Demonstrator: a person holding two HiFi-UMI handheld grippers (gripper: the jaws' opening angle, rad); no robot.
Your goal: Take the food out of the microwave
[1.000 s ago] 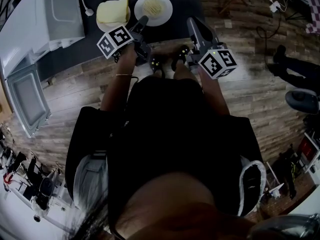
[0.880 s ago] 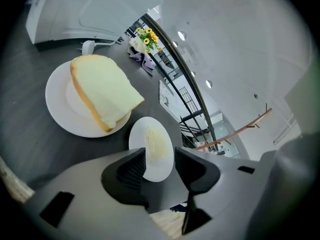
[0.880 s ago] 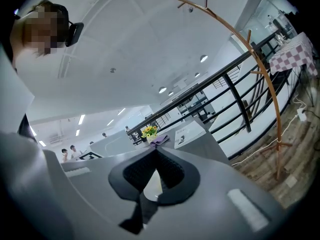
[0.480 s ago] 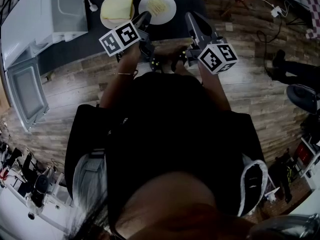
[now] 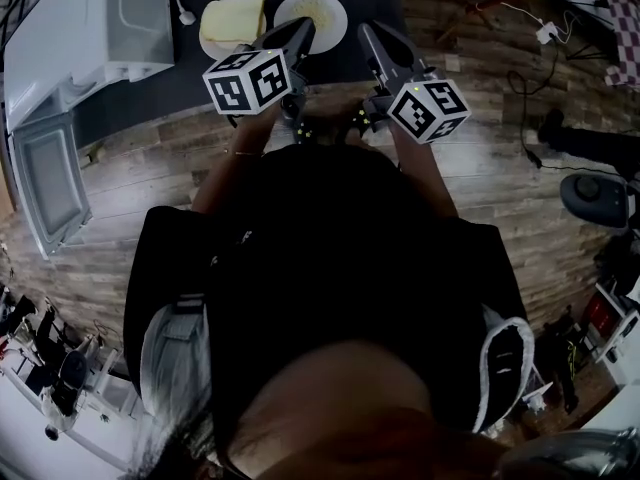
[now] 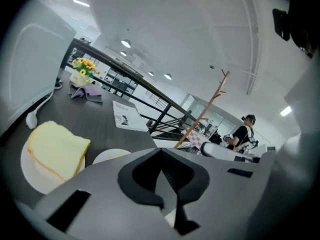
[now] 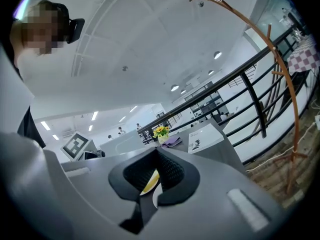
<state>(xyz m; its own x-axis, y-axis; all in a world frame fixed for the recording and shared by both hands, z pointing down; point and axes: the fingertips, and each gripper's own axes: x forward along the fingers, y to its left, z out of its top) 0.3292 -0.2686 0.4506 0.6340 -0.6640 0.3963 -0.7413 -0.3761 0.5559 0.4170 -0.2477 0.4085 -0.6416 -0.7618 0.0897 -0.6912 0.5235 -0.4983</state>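
Food looks out: bread plate and other plate on bench; left gripper jaws just closed on nothing, right gripper jaws pressed together, empty; next is probably closing the microwave door.

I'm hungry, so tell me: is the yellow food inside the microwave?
No, the yellow food lies out on the dark table, beside the white microwave.

- The left gripper is showing smooth matt grey plastic, with dark ribbed pads.
- The table is looking dark and matt.
- The floor is showing rough-grained wood planks.
- The microwave is gleaming smooth and white.
- The plate is looking glossy white.
- The card is looking like white paper.
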